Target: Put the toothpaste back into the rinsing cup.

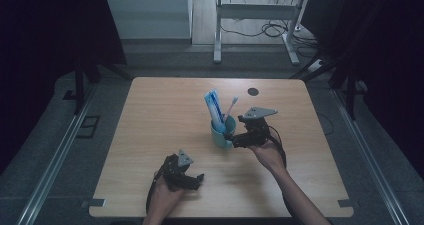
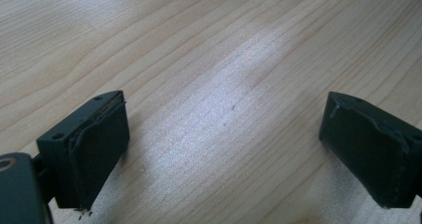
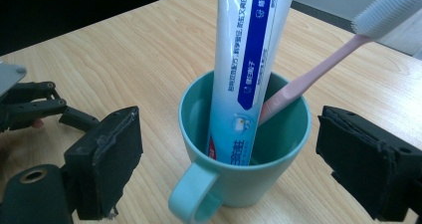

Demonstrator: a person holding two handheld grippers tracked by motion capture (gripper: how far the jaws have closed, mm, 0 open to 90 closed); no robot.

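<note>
Mug point(image 3: 244, 149) stands upright mid-table point(image 1: 150, 115), toothpaste tube point(image 3: 249, 74) and pink toothbrush point(image 3: 308, 79) leaning inside. Right claw point(image 3: 224, 159) spread wide, pads either side of mug, not pressing. Left claw point(image 2: 224, 149) spread, empty, over bare table near front edge. Advice: centre pads on mug wall, avoid handle, close evenly, keep mug vertical. Right gripper view shows handle facing claw; high view shows spacing between hands.

Dim high view, dark at both sides, lit from the far room. Pale glare on the table point(image 2: 234, 84) in the left gripper view. Sharp close-ups, near jaws slightly soft.
</note>
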